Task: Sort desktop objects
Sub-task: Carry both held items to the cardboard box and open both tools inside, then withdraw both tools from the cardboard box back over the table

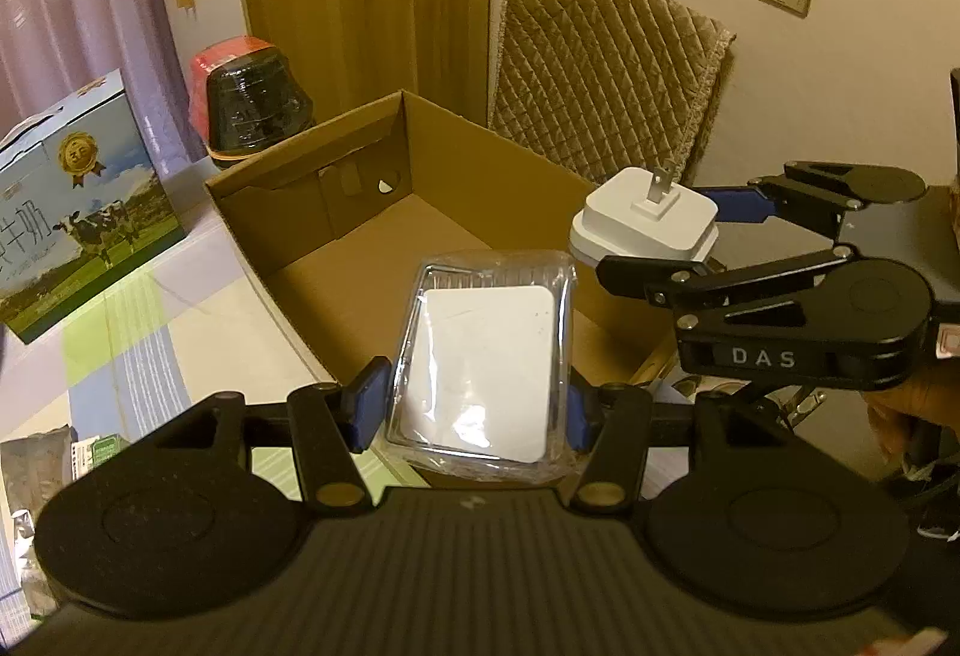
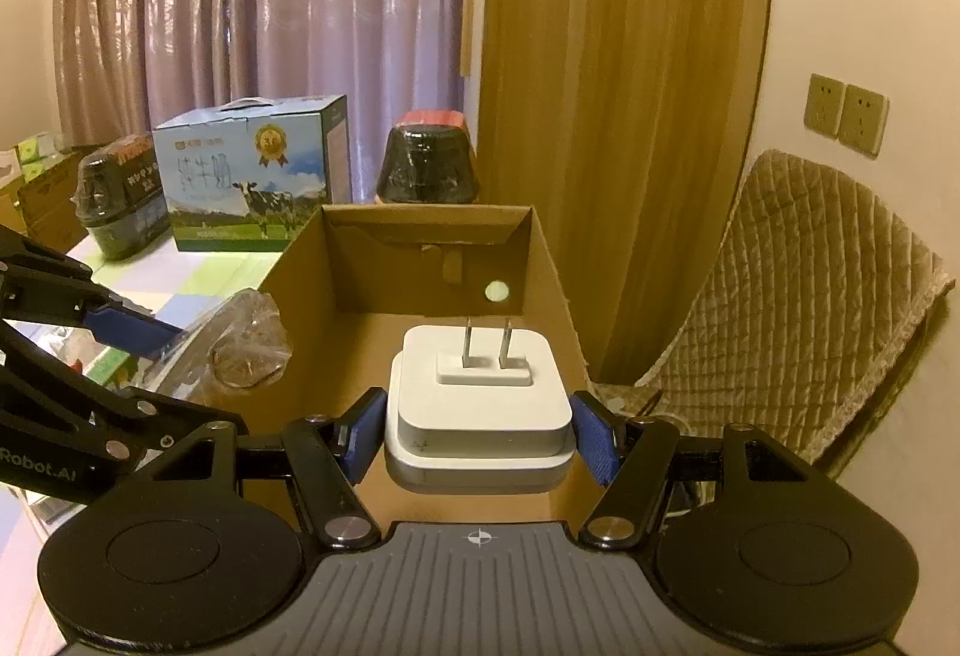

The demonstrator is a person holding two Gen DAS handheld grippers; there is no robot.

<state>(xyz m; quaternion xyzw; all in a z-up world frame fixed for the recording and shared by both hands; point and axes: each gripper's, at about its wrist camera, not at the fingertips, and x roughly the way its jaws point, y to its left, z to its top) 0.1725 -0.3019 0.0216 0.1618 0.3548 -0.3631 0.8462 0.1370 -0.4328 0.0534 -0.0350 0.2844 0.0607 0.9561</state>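
My left gripper [image 1: 474,398] is shut on a clear plastic case with a white card inside [image 1: 486,368], held over the near edge of an open cardboard box [image 1: 312,212]. My right gripper [image 2: 480,431] is shut on a white plug adapter [image 2: 480,404], prongs up, above the same box [image 2: 546,266]. In the left wrist view the right gripper [image 1: 654,236] and the adapter [image 1: 648,221] hang over the box's right side. In the right wrist view the left gripper's blue pad [image 2: 129,329] and the plastic case [image 2: 240,344] show at the left.
A milk carton box with a cow picture [image 1: 78,212] and a dark wrapped jar [image 1: 258,110] stand behind the box on a checked tablecloth [image 1: 150,332]. A quilted chair back [image 1: 600,74] stands at the right. Another wrapped jar [image 2: 120,200] stands far left.
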